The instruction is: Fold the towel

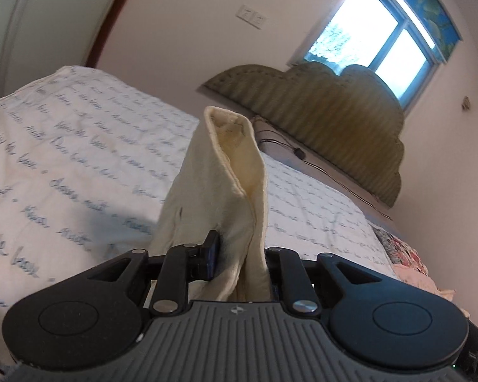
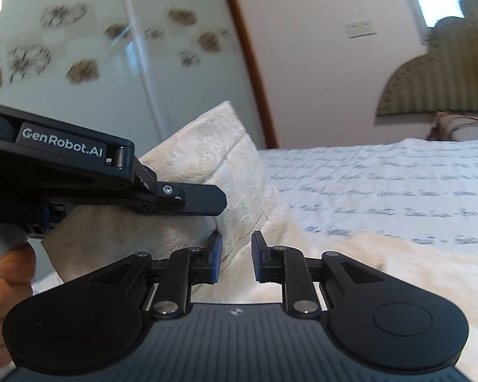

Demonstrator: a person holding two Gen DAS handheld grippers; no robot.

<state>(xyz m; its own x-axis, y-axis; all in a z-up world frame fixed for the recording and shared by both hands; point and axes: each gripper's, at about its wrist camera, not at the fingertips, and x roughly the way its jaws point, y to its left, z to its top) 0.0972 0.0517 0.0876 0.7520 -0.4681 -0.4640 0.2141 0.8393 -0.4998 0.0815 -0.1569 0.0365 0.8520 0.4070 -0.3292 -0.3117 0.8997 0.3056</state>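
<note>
In the left wrist view a cream towel (image 1: pixel 226 175) rises as a folded ridge from between the fingers of my left gripper (image 1: pixel 242 254), which is shut on it. The right pad is hidden behind the cloth. From the right wrist view, the left gripper (image 2: pixel 213 205) comes in from the left and holds a corner of the towel (image 2: pixel 207 159) up above the bed. The rest of the towel lies flat on the sheet, under and right of my right gripper (image 2: pixel 236 256). That gripper is open, its blue pads just in front of the raised fold, holding nothing.
The bed (image 1: pixel 63 159) has a white sheet with blue script. An olive headboard (image 1: pixel 334 117), a pillow (image 2: pixel 462 129) and a window (image 1: pixel 382 38) are at the far end. A wardrobe with frosted doors (image 2: pixel 79 47) stands beside the bed. A hand (image 2: pixel 3 273) grips the left handle. Floral cloth (image 1: pixel 404 254) lies right.
</note>
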